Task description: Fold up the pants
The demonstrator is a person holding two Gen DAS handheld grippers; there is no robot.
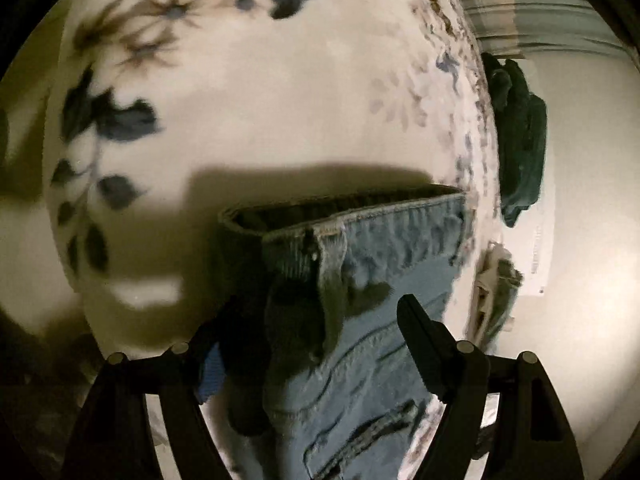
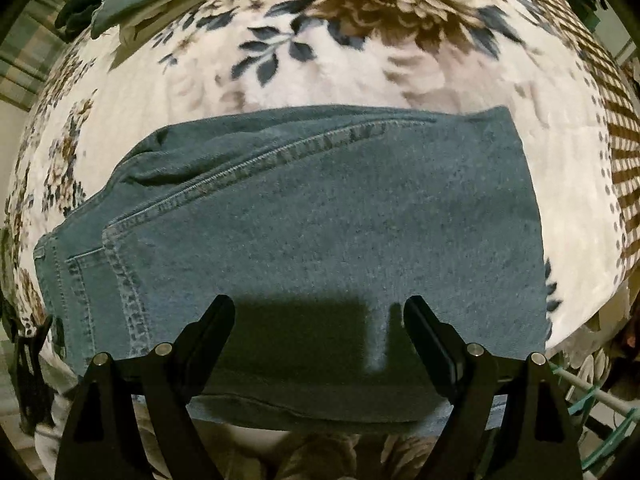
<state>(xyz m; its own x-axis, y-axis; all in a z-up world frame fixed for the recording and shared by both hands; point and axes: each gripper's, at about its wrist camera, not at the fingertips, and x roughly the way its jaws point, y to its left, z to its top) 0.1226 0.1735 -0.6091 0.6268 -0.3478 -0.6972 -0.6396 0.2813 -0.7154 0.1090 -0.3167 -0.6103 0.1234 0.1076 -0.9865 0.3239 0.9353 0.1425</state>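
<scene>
Blue denim pants (image 2: 320, 216) lie folded flat on a floral blanket (image 2: 360, 60). In the right wrist view my right gripper (image 2: 320, 312) is open and empty just above their near edge. In the left wrist view the waistband end of the pants (image 1: 360, 248) lies between the fingers of my left gripper (image 1: 316, 320). The right finger (image 1: 420, 336) shows clear of the cloth. The left finger is hidden behind dark fabric. The jaws stand wide apart, with denim between them.
The floral blanket (image 1: 280, 100) covers the bed. Dark green clothes (image 1: 520, 140) hang off its right edge in the left wrist view. Folded clothes (image 2: 132, 0) lie at the back left in the right wrist view. A rack with green hangers (image 2: 592, 400) stands at the lower right.
</scene>
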